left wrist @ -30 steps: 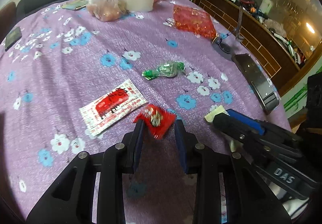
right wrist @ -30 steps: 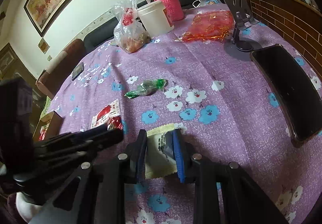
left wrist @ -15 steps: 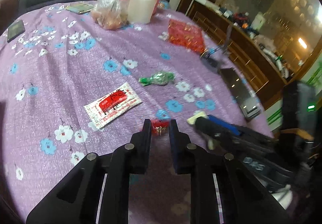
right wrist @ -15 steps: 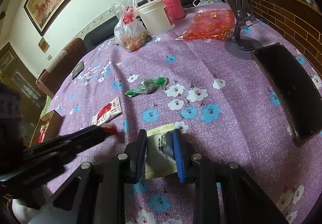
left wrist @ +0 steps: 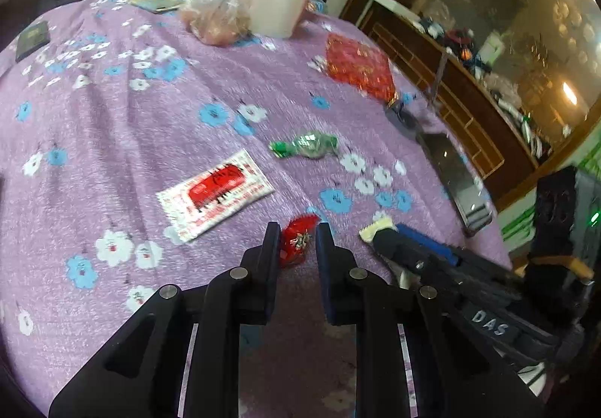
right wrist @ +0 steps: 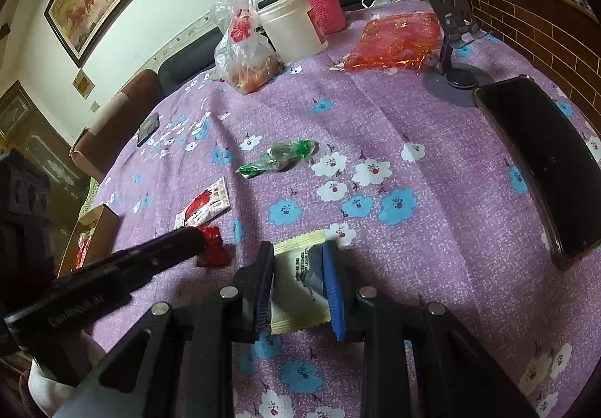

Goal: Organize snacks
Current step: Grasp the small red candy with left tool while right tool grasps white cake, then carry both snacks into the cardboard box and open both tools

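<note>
Both hands are in the picking step of sorting the snacks. The left hand-held gripper (left wrist: 297, 239) is pinching a small red candy (left wrist: 296, 238) between its 2 fingers, low over the purple flowered tabletop (left wrist: 112, 125); whether the candy touches the cloth I cannot tell. The right hand-held gripper (right wrist: 298, 260) is pinching a pale yellow snack packet (right wrist: 296, 281), which fills the gap between its blue pads (right wrist: 330, 267). 2 snacks are not yet collected: a red and white sachet (left wrist: 215, 194) at about 10 o'clock from the left gripper, and a green wrapped candy (left wrist: 306, 147) at 12 o'clock, farther off. The next move, I think, calls for carrying both held snacks to a collecting place with firm pressure, because thin wrappers slip easily. The right wrist view shows a brown cardboard box (right wrist: 94, 230) at 9 o'clock beyond the tabletop edge, with something red inside; it may be the container, and the left wrist view does not show it. The left wrist view shows the sachet whole, while in the right view the left gripper partly covers it.
</note>
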Demonstrator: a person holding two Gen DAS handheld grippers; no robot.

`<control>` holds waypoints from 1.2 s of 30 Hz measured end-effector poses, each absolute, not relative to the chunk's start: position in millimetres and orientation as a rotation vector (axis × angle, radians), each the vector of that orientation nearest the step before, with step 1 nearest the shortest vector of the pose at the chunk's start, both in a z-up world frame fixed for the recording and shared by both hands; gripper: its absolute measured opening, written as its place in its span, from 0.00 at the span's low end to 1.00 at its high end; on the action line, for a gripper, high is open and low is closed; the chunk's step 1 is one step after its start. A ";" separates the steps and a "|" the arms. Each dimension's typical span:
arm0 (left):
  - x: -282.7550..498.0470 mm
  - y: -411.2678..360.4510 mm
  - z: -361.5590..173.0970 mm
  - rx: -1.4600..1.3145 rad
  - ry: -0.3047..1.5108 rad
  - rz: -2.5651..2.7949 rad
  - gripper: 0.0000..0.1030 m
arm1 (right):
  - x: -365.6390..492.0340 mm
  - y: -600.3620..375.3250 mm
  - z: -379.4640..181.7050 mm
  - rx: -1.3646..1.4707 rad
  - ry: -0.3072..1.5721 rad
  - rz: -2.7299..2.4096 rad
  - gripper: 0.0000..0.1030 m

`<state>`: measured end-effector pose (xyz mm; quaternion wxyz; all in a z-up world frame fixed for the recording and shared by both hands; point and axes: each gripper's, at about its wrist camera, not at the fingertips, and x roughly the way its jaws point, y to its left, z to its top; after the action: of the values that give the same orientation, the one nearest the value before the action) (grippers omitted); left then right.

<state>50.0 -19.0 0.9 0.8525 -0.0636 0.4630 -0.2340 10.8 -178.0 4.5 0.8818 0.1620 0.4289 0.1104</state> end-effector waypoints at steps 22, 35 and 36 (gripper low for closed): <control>18.5 3.1 23.4 -0.233 0.890 -0.527 0.15 | 9.2 -175.3 4.5 0.331 0.874 0.254 0.28; -84.6 162.1 68.0 -0.356 0.738 -0.292 0.16 | 8.4 -199.1 5.0 0.568 0.812 0.391 0.28; -90.7 175.9 67.3 -0.364 0.736 -0.263 0.16 | 7.4 -195.2 6.5 0.540 0.810 0.379 0.28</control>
<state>-90.7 175.9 67.3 0.9084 -0.1766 0.3568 -0.1277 7.4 -195.2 6.5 0.8667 0.2579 0.3869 0.1809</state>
